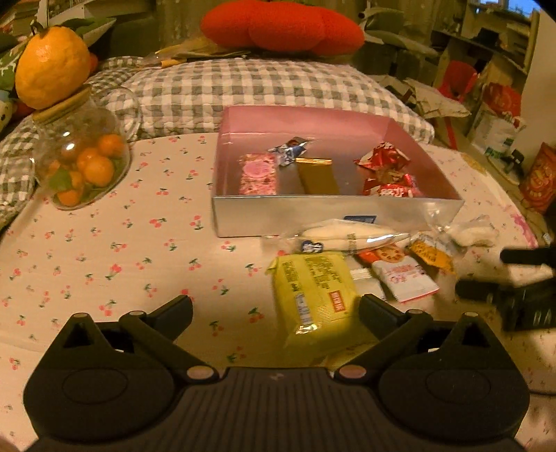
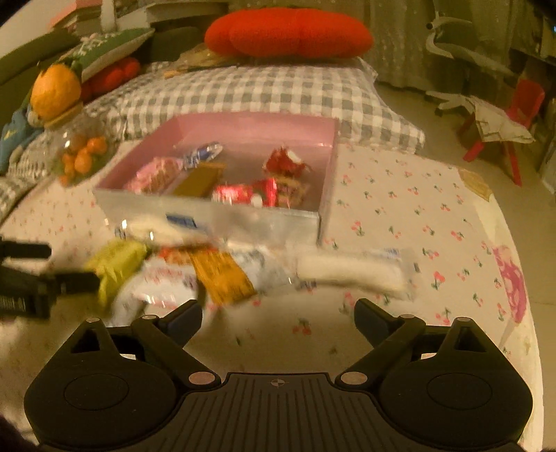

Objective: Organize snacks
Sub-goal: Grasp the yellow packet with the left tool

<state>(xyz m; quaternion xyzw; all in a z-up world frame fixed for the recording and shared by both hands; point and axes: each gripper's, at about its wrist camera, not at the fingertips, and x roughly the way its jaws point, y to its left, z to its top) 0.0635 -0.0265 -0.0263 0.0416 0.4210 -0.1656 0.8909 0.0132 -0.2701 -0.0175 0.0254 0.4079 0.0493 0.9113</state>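
A pink-lined silver box [image 1: 333, 217] [image 2: 208, 212] on the cherry-print table holds a pink bar [image 1: 259, 174], a gold bar [image 1: 318, 175], a blue-white candy and red packets [image 1: 385, 167]. Loose snacks lie in front of it: a yellow packet [image 1: 312, 295] [image 2: 116, 264], white rice-cracker packs [image 1: 351, 234] [image 2: 351, 273], an orange packet [image 2: 222, 276] and a white-pink sachet [image 1: 405, 276]. My left gripper [image 1: 276, 307] is open, the yellow packet between its fingers. My right gripper [image 2: 278, 314] is open and empty, just short of the snack pile.
A glass jar of small oranges [image 1: 83, 163] with a large orange fruit [image 1: 52, 66] on its lid stands at the left. A checked cushion [image 1: 250, 87] and red pillow [image 1: 281, 26] lie behind the box. The table edge curves at right [image 2: 521, 278].
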